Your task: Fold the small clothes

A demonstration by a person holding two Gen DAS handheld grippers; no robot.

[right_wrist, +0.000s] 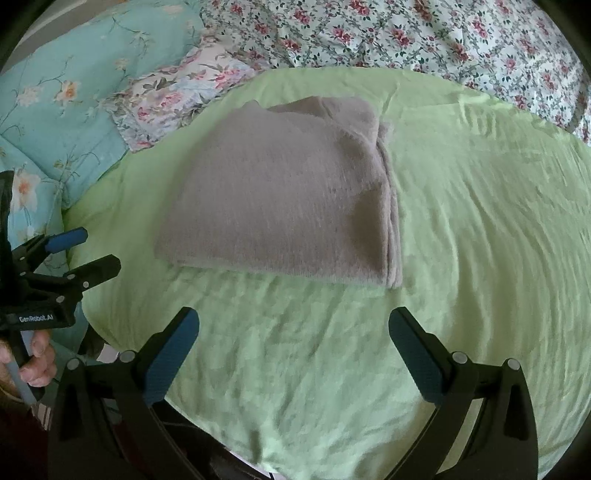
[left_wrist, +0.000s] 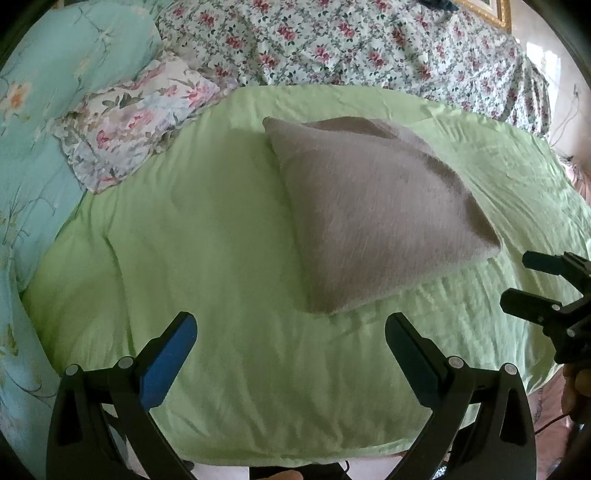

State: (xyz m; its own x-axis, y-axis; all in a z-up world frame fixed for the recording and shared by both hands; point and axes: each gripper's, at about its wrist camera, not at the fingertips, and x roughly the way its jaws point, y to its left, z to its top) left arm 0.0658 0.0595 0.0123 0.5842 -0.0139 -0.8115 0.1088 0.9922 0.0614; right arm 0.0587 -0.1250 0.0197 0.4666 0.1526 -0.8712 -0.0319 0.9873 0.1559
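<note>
Two black two-finger tools with blue pads hang over a bed; the left tool (left_wrist: 291, 354) has its fingers spread wide with nothing between them, and the right tool (right_wrist: 293, 352) is likewise spread and holds nothing; a folded grey fuzzy knit garment (right_wrist: 273, 195) lies flat on the pale green wrinkled bedsheet (right_wrist: 461, 229), ahead of both tools and touching neither, its stacked layered edges showing along the right side in the right wrist view; beyond the sheet's far edge lies a white quilt printed with small pink roses (left_wrist: 351, 40); to the left sit a turquoise floral duvet (left_wrist: 62, 59) and a ruffled white pillow with large pink flowers (left_wrist: 136, 118), the pillow's corner resting at the green sheet's border near the garment's far-left corner; white lettering on the left tool's body, seen from the right wrist, reads "GenRobot.AI" (right_wrist: 36, 318); bare green sheet lies open on all sides of the garment, widest to its right; a gilt picture frame (left_wrist: 487, 11) shows at the top right corner.
</note>
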